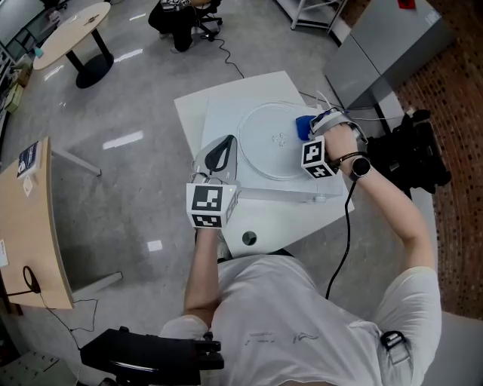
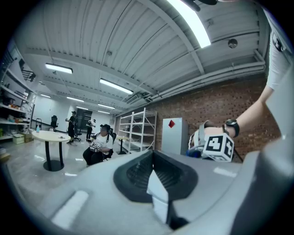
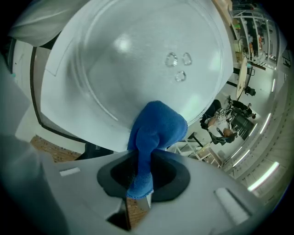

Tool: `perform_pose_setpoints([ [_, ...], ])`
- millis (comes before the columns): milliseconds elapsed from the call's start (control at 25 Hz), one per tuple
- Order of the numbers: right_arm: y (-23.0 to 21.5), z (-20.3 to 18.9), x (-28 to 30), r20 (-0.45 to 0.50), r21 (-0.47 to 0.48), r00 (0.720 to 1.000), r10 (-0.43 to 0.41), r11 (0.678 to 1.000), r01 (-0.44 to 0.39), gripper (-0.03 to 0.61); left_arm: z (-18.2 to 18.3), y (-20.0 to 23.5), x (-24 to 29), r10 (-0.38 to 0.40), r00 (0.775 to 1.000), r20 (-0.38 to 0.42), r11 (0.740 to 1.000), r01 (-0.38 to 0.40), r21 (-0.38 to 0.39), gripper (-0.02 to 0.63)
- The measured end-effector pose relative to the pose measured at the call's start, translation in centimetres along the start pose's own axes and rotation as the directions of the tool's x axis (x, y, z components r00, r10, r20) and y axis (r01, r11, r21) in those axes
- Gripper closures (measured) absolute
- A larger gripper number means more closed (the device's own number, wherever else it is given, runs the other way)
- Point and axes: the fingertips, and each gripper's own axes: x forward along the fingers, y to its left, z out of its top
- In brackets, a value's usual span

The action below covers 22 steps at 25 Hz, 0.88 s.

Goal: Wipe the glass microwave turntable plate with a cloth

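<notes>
The clear glass turntable plate point(image 1: 268, 143) lies flat on a white table point(image 1: 196, 105); in the right gripper view the plate point(image 3: 138, 55) fills the upper part. My right gripper point(image 1: 308, 130) point(image 3: 139, 186) is shut on a blue cloth point(image 1: 303, 125) point(image 3: 156, 131), whose bunched end rests on the plate's right rim. My left gripper point(image 1: 219, 155) point(image 2: 157, 186) hovers by the plate's left edge, jaws together with nothing seen between them, pointing out across the room. The left gripper view also shows the right gripper's marker cube point(image 2: 217, 147).
A grommet hole point(image 1: 249, 238) sits near the table's front edge. Black equipment point(image 1: 413, 154) and a grey cabinet point(image 1: 385, 45) stand to the right. A wooden desk point(image 1: 34, 226) is at left, a round table point(image 1: 75, 30) and a seated person point(image 1: 181, 15) farther back.
</notes>
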Motion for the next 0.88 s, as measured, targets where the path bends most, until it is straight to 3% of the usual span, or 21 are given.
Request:
perform_pose_setpoints([
  [200, 3.4, 1.4, -3.5, 0.043, -0.026, 0.999, 0.014, 1.0, -0.013, 0.514, -0.1, -0.8, 0.6, -0.029, 1.0, -0.003, 1.0, 0.029, -0.001, 0.614],
  [400, 3.8, 4.6, -7.6, 0.123, -0.069, 0.992, -0.011, 0.997, 0.02, 0.514, -0.3, -1.6, 1.0, -0.046, 0.999, -0.006, 0.999, 0.046, -0.001, 0.614],
  [680, -0.9, 9.8, -10.5, 0.207, -0.118, 0.973, -0.103, 0.985, 0.129, 0.514, -0.4, -0.5, 0.3, -0.007, 1.0, 0.002, 1.0, 0.007, 0.007, 0.613],
  [880, -6.9, 10.3, -8.7, 0.19, -0.082, 0.972, -0.137, 0.985, 0.154, 0.514, -0.4, -0.2, -0.1, 0.005, 1.0, -0.005, 1.0, -0.005, -0.007, 0.614],
])
